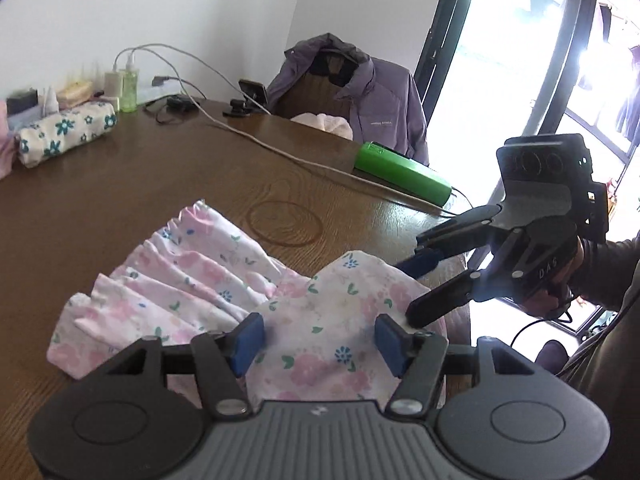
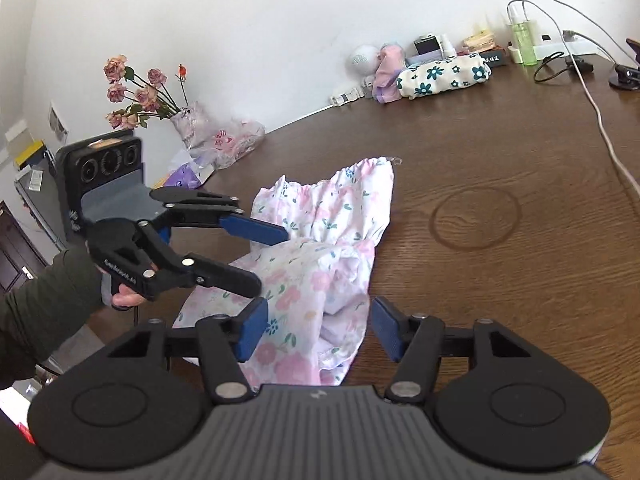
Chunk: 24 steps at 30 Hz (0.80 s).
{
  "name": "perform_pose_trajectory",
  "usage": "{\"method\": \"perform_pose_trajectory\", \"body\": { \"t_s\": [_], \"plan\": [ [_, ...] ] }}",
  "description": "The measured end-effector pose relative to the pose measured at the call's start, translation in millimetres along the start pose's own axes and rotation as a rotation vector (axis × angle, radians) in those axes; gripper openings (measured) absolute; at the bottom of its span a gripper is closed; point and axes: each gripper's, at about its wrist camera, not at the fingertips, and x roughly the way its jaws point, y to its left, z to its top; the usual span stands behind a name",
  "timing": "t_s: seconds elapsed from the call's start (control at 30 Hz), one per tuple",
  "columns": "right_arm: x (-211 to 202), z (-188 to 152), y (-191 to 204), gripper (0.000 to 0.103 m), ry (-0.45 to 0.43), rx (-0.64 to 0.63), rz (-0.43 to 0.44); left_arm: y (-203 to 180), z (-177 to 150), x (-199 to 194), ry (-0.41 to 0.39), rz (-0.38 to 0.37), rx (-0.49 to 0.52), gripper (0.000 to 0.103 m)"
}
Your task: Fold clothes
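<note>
A pink floral garment point(image 2: 316, 248) is lying half-bunched on the wooden worktop point(image 2: 500, 280), looking thin, light and limp, likely to sag and slide unless pinched at a hem or the gathered waistband. The left gripper point(image 1: 320, 340) and right gripper point(image 2: 316, 330) are hovering over its near end, jaws apart, cloth between them but unclamped. A clear green-tinted bottle point(image 2: 525, 42) is standing by the wall.
</note>
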Motion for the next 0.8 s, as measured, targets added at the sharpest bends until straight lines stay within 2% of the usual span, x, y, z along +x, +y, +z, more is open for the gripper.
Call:
{"method": "perform_pose_trajectory", "body": {
  "t_s": [0.07,0.1,0.17,0.3,0.37,0.4,0.43,0.53,0.6,0.67,0.73,0.8],
  "plan": [
    [7,0,-9,0.011,0.005,0.069,0.068,8,1,2,0.016,-0.021,-0.011,0.061],
    [9,0,-15,0.008,0.012,0.113,0.111,11,2,3,0.024,-0.035,-0.009,0.061],
    [10,-1,-34,0.007,0.027,0.247,0.211,18,3,4,0.035,-0.069,-0.013,0.065],
    [18,-8,-66,0.006,0.052,0.473,0.312,28,7,12,0.07,-0.134,-0.006,0.067],
    [22,-11,-75,0.006,0.065,0.538,0.357,29,7,16,0.079,-0.162,0.007,0.064],
    [23,-11,-76,0.006,0.066,0.543,0.357,30,8,18,0.08,-0.173,-0.003,0.056],
    [23,-11,-76,0.006,0.068,0.538,0.356,32,8,19,0.078,-0.179,-0.021,0.041],
    [22,-11,-71,0.007,0.068,0.497,0.345,33,8,13,0.074,-0.188,-0.029,0.018],
    [21,-8,-64,0.008,0.075,0.43,0.306,27,9,8,0.088,-0.181,-0.002,0.012],
    [19,-4,-54,0.012,0.08,0.34,0.275,28,9,11,0.127,-0.197,-0.032,0.008],
    [13,0,-41,0.022,0.07,0.225,0.217,33,8,15,0.172,-0.224,-0.091,0.007],
    [-2,0,-25,0.052,0.008,0.094,0.136,44,3,17,0.184,-0.261,-0.186,0.007]
  ]
}}
